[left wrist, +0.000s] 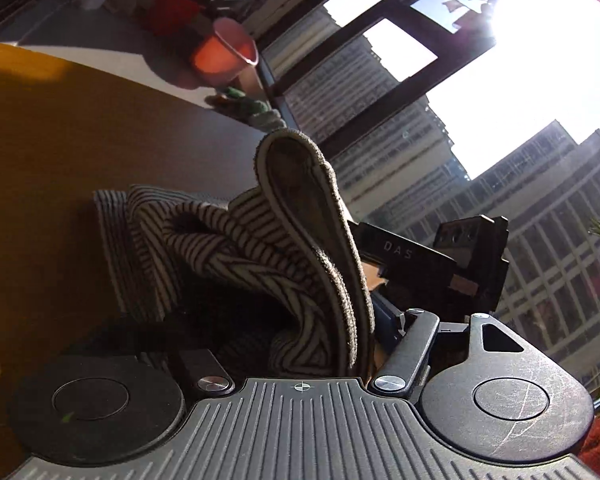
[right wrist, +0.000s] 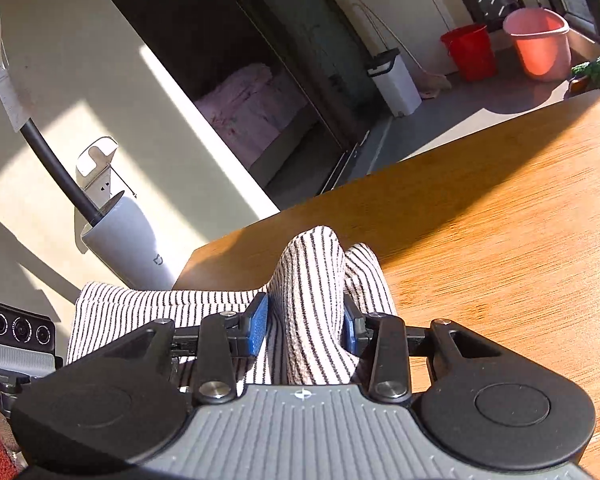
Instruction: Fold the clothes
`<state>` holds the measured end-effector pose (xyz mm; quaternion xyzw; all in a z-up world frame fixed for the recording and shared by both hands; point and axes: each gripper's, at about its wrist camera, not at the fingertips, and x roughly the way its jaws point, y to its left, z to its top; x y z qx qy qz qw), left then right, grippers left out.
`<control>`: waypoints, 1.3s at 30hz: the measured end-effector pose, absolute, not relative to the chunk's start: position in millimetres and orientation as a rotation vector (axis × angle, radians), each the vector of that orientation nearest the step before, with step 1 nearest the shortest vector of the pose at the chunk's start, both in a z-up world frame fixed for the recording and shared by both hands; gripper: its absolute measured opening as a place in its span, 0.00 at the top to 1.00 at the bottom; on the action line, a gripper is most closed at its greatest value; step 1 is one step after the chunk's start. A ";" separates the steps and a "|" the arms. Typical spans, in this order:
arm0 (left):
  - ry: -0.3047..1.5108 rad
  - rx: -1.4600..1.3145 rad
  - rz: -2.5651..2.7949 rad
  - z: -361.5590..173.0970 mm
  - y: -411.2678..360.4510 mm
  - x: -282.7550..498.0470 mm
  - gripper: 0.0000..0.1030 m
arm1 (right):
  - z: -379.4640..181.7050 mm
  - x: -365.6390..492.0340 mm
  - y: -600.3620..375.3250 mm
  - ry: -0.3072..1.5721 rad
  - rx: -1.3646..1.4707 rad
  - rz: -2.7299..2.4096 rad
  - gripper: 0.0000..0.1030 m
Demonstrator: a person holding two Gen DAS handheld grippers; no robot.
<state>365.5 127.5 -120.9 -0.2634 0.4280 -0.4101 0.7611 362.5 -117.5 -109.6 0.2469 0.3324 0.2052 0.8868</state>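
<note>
Black-and-white striped knit garment (right wrist: 312,280) bunched btwn both tools, over wooden counter (right wrist: 500,240). Right tool (right wrist: 306,320) part-open, blue pads flanking cloth; left tool (left wrist: 300,280) grip unclear. Fold unfinished, prob. midway.

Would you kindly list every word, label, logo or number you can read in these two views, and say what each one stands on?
"DAS": pale letters on the black block behind the striped cloth, left wrist view.
Small logo mark, no letters: on the white vacuum cleaner body, right wrist view.
Vertical white print on the black camera device at the left edge: cut off and too small to read.
Label on the white handle: blurred, unreadable.
</note>
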 end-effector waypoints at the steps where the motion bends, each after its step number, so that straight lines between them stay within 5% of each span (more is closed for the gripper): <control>1: 0.955 -0.599 -0.906 -124.0 127.2 364.7 0.37 | -112.8 355.8 -123.9 0.695 0.548 0.428 0.66; 5: 1.039 -0.696 -1.000 -136.9 118.4 349.5 0.54 | -112.0 309.5 -143.4 0.719 0.638 0.427 0.69; 12: 1.098 -0.680 -1.164 -130.0 96.1 290.4 0.62 | -70.2 223.6 -155.4 0.637 0.633 0.467 0.81; 18: 0.991 -0.693 -1.072 -111.8 103.1 307.6 0.63 | -69.2 287.3 -133.0 0.613 0.529 0.407 0.82; 22: 0.859 -0.433 -0.827 -91.5 110.2 312.2 0.50 | -100.1 322.1 -105.6 0.671 0.407 0.318 0.80; 27: 0.581 -0.064 -0.694 -32.0 109.5 264.4 0.15 | -104.6 323.4 -108.8 0.672 0.444 0.312 0.80; 29: 0.498 0.037 -0.719 -12.0 97.5 252.3 0.13 | -105.1 322.6 -110.0 0.670 0.458 0.309 0.79; 32: 0.504 0.198 -0.776 -12.7 60.4 270.8 0.20 | -96.1 312.4 -109.2 0.636 0.418 0.274 0.66; 33: 0.540 0.261 -0.750 -23.8 45.0 282.3 0.41 | -89.0 303.6 -109.1 0.614 0.392 0.244 0.52; 34: 0.570 0.312 -0.724 -34.0 29.9 291.7 0.53 | -82.4 294.0 -109.3 0.597 0.369 0.216 0.51; 39: 0.598 0.339 -0.707 -53.0 18.6 305.8 0.49 | -72.0 229.5 -119.6 0.620 0.410 0.149 0.32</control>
